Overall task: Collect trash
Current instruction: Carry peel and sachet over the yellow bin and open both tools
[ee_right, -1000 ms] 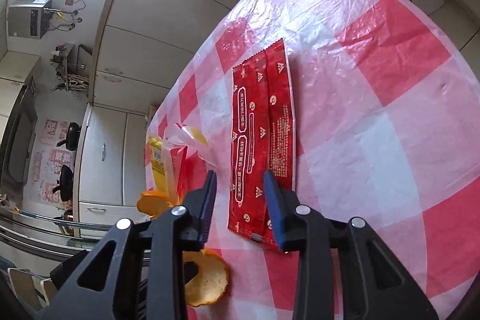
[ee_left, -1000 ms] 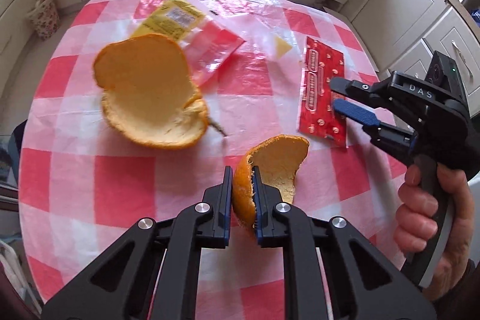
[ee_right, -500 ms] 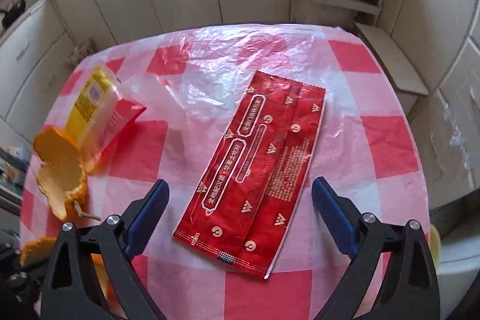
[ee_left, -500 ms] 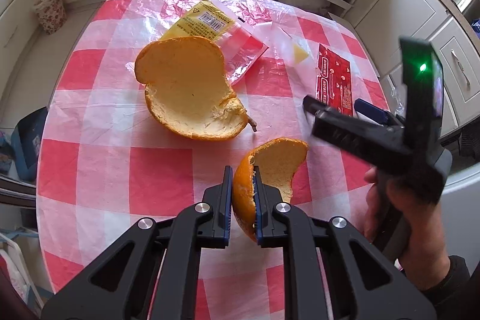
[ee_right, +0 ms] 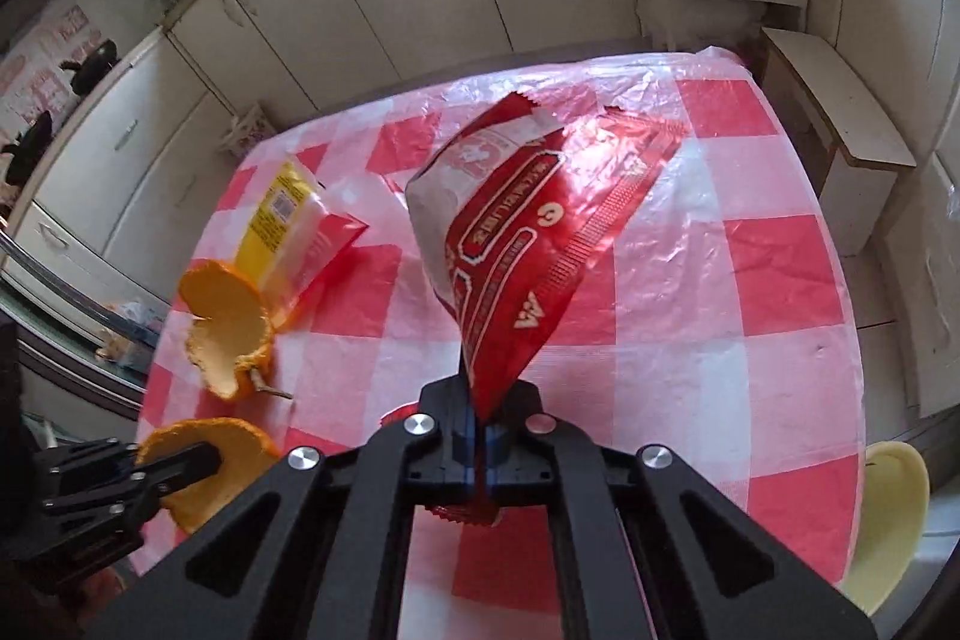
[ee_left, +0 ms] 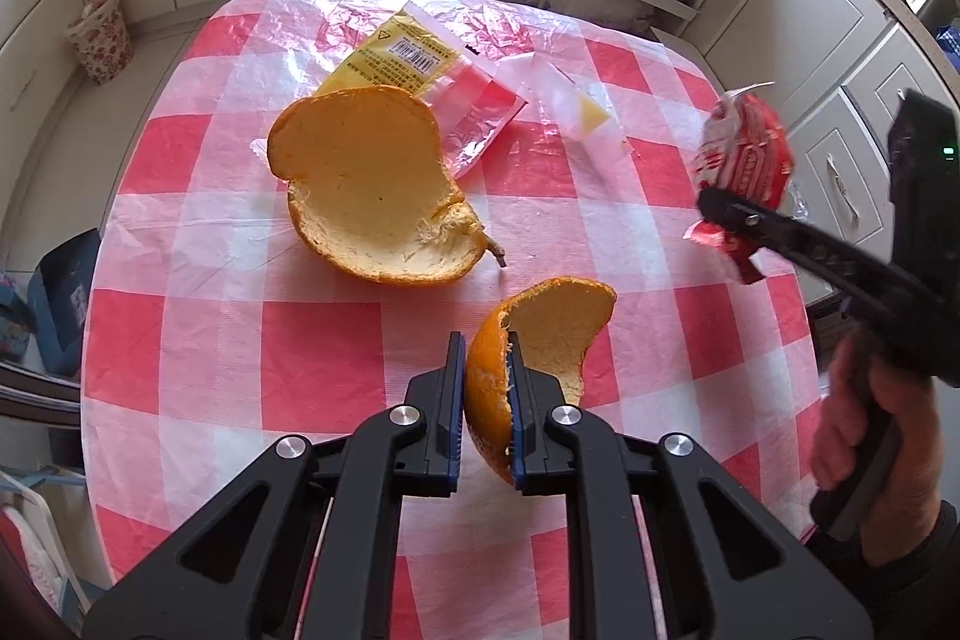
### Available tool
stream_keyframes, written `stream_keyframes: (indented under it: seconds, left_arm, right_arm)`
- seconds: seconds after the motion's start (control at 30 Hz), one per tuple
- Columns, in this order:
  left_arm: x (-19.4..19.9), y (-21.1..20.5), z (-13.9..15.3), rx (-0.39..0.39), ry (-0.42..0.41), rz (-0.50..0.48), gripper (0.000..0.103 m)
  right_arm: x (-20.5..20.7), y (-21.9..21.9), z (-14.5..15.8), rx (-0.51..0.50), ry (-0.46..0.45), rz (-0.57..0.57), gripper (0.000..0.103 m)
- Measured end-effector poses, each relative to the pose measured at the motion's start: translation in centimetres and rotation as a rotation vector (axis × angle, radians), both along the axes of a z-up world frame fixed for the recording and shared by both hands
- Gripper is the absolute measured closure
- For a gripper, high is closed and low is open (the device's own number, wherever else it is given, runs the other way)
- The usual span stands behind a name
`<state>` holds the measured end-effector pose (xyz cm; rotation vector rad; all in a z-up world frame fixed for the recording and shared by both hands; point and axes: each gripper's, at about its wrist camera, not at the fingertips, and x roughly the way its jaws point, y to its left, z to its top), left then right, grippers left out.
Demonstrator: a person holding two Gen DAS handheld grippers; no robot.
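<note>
Right wrist: crumpled glossy red wrapper (ee_right: 528, 244), upright.

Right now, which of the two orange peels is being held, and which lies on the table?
The smaller orange peel is held, pinched in the left gripper. The larger orange peel, a wide open cup with a stem, lies free on the checked table, beside the yellow wrapper.
</note>
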<state>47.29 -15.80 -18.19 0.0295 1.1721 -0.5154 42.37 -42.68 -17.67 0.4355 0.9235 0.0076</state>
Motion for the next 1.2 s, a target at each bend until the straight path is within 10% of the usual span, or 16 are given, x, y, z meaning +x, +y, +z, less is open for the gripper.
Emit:
stream_keyframes:
  seconds: [0.17,0.4,0.63,0.7,0.8,1.2]
  left_arm:
    - [-1.2,-0.8,0.5,-0.039,-0.027,-0.037,0.092]
    - [-3.9,-3.5,2.2,-0.125,-0.075,-0.124,0.092]
    - [-8.2,-8.4,3.4,-0.192,-0.088,-0.228,0.092]
    - [-9.4,-9.7,3.3,-0.200,-0.078,-0.234,0.092]
    - [-11.2,-11.2,2.8,-0.213,-0.056,-0.223,0.092]
    - [-17.7,-21.0,0.5,-0.170,0.008,-0.265,0.092]
  right_arm:
    - [-2.6,-2.4,1.8,0.105,-0.044,0.002,0.100]
    - [-9.1,-7.3,4.0,-0.087,-0.049,-0.150,0.100]
    - [-15.3,-14.9,-4.5,-0.248,0.275,-0.281,0.099]
    - [-16.1,-16.6,-8.1,-0.227,0.400,-0.276,0.094]
    - [-16.9,-17.8,-9.8,-0.194,0.469,-0.283,0.056]
    - [-19.7,-17.9,1.0,-0.168,0.137,-0.334,0.036]
